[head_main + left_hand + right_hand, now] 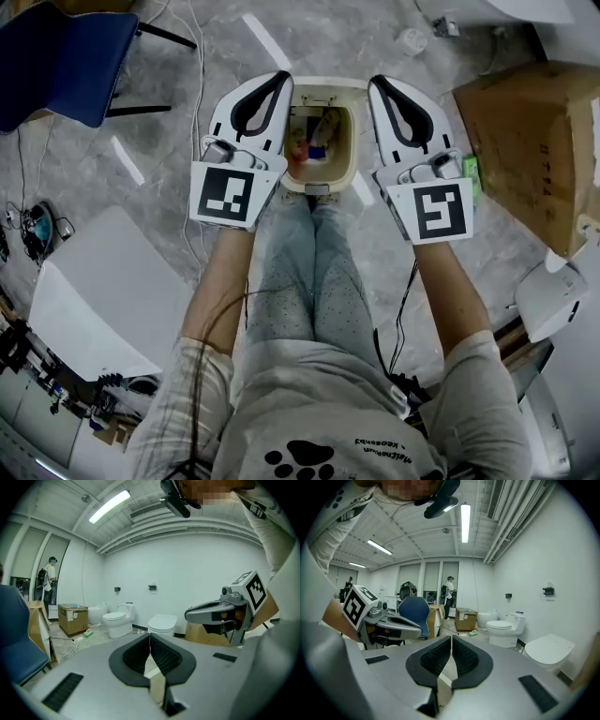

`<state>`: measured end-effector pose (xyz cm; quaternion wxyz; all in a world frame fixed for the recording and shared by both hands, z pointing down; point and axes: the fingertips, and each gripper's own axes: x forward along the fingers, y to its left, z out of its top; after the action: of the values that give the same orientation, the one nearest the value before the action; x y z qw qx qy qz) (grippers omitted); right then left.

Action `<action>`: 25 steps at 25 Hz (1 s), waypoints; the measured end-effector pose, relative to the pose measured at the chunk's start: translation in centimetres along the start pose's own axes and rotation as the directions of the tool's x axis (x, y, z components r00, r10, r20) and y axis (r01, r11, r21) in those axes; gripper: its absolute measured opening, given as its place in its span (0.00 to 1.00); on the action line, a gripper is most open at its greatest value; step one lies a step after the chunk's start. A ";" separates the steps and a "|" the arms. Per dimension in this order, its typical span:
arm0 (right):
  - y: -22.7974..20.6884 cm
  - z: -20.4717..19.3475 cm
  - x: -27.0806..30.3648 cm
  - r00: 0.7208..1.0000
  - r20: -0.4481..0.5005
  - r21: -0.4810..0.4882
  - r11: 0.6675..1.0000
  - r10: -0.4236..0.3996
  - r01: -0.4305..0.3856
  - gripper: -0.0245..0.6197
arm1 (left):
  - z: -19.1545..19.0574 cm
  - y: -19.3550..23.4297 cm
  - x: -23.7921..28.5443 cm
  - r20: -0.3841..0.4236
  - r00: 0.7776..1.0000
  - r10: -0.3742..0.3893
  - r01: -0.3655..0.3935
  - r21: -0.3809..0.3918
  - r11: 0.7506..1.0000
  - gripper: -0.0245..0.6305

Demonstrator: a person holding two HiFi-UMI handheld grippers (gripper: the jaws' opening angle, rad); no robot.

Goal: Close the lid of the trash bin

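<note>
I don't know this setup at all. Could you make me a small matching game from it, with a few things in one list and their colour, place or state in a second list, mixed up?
Things:
1. trash bin
2. chair
3. cardboard box
4. left gripper

Descriptions:
A. brown, at the right edge of the head view
B. jaws together, nothing between them
C. open at the top, on the floor between the two grippers
D. blue, in the upper left corner of the head view

Pairs: 1-C, 2-D, 3-A, 4-B
</note>
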<state>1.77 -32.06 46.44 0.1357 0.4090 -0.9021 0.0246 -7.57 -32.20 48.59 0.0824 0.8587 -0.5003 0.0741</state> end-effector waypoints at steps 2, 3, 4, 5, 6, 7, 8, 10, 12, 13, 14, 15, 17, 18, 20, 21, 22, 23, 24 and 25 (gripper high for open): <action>-0.1 -0.3 0.6 1.000 0.008 0.010 1.000 0.002 -0.002 0.09 | -0.9 0.1 0.4 -0.017 1.000 -0.018 0.018 0.013 1.000 0.07; -0.1 -0.4 1.0 1.000 0.014 0.017 1.000 0.003 -0.004 0.09 | -1.5 0.2 0.6 -0.031 0.999 -0.027 0.028 0.025 0.999 0.07; -0.1 -0.7 1.2 1.000 0.013 0.017 1.000 0.008 -0.009 0.09 | -2.0 0.3 0.8 -0.045 0.998 -0.036 0.038 0.037 0.999 0.07; 0.0 -1.1 1.5 1.000 0.008 0.013 1.000 0.015 -0.015 0.09 | -2.4 0.3 1.0 -0.053 0.998 -0.043 0.046 0.049 0.998 0.07; 0.0 -1.5 1.7 1.000 0.001 0.007 1.000 0.022 -0.022 0.09 | -2.9 0.4 1.2 -0.063 0.997 -0.050 0.054 0.059 0.997 0.07; 0.0 -2.0 1.9 1.000 -0.006 0.001 1.000 0.028 -0.028 0.09 | -3.4 0.4 1.3 -0.077 0.995 -0.058 0.063 0.068 0.996 0.07; 0.0 -2.4 2.1 0.999 -0.013 -0.004 0.999 0.034 -0.034 0.09 | -3.9 0.4 1.4 -0.093 0.994 -0.065 0.072 0.075 0.995 0.07; 0.0 -3.4 2.4 0.998 -0.030 -0.008 0.999 0.048 -0.048 0.10 | -5.0 0.4 1.6 -0.131 0.988 -0.076 0.088 0.085 0.992 0.07; 0.1 -4.5 2.6 0.996 -0.061 -0.004 0.998 0.065 -0.066 0.10 | -5.9 0.5 1.7 -0.155 0.984 -0.086 0.100 0.088 0.991 0.07; 0.2 -5.2 2.6 0.993 -0.085 -0.005 0.997 0.077 -0.077 0.10 | -6.3 0.5 1.8 -0.164 0.983 -0.089 0.104 0.088 0.991 0.07; 0.3 -5.9 2.6 0.990 -0.107 -0.010 0.996 0.087 -0.089 0.10 | -6.6 0.6 1.8 -0.172 0.981 -0.092 0.108 0.089 0.990 0.07; 0.4 -6.4 2.6 0.988 -0.124 -0.019 0.995 0.096 -0.099 0.10 | -7.0 0.6 1.9 -0.181 0.979 -0.094 0.112 0.090 0.990 0.07; 0.5 -7.3 2.6 0.984 -0.144 -0.036 0.993 0.104 -0.110 0.10 | -7.6 0.6 1.9 -0.196 0.975 -0.106 0.125 0.088 0.988 0.11; 0.4 -7.7 2.7 0.983 -0.154 -0.042 0.993 0.104 -0.112 0.10 | -7.9 0.6 2.0 -0.204 0.972 -0.117 0.136 0.081 0.987 0.21; 0.3 -8.7 2.7 0.978 -0.178 -0.041 0.992 0.108 -0.117 0.10 | -8.5 0.5 2.2 -0.222 0.965 -0.140 0.159 0.072 0.985 0.27; 0.3 -9.2 2.8 0.975 -0.191 -0.031 0.992 0.116 -0.124 0.16 | -8.7 0.5 2.3 -0.232 0.961 -0.150 0.171 0.072 0.983 0.27; 0.2 -9.8 2.9 0.971 -0.203 -0.019 0.991 0.126 -0.132 0.25 | -9.1 0.6 2.3 -0.241 0.957 -0.159 0.181 0.073 0.981 0.29; 0.1 -10.3 2.9 0.967 -0.215 -0.008 0.990 0.134 -0.139 0.26 | -9.4 0.6 2.4 -0.250 0.954 -0.167 0.191 0.074 0.979 0.30; 0.0 -10.8 3.0 0.964 -0.228 -0.005 0.990 0.139 -0.144 0.27 | -9.7 0.6 2.5 -0.259 0.950 -0.174 0.200 0.075 0.977 0.30; -0.1 -11.3 3.1 0.960 -0.241 -0.008 0.989 0.142 -0.148 0.28 | -10.0 0.6 2.6 -0.267 0.947 -0.180 0.207 0.077 0.975 0.31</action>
<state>2.43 -32.60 58.14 0.2468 0.3339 -0.9068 0.0722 -7.32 -32.55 58.88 0.1089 0.8898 -0.3941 0.2027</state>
